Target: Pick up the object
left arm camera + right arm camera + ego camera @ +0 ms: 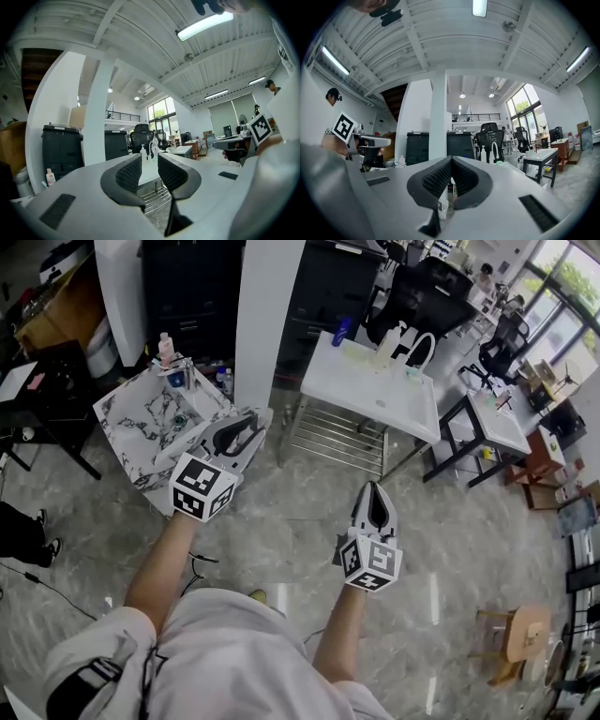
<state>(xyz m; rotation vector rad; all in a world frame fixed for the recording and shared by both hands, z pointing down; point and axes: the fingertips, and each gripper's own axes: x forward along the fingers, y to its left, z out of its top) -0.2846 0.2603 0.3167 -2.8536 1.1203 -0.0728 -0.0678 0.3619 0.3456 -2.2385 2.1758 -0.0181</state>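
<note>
1. Biggest thing ahead is the white table [375,395] at upper centre of the head view, well apart from both grippers, with floor between.
2. At the left edge sits the marble-top table [131,427], its near corner just beside the left gripper in the head view.
3. The left gripper [246,423] points level toward the gap between the two tables. Its jaws stand apart with nothing between them, only the far room showing through [149,161].
4. The right gripper [375,488] hangs over bare floor at lower centre. Its pads are pressed together at the tips and it grips nothing [450,161].
5. Now the object itself: the task does not name it, and I cannot tell which one is meant. Likely candidates are the white pump bottle [387,343] at the far side of the white table and the small pink-topped bottle [166,347] at the back of the marble top.
6. Either looks like light, stiff plastic with smooth, slippery sides. I'd say take it across the body at mid-height, below the pump or cap, squeezing gently so it neither tips nor squirts out.
</note>
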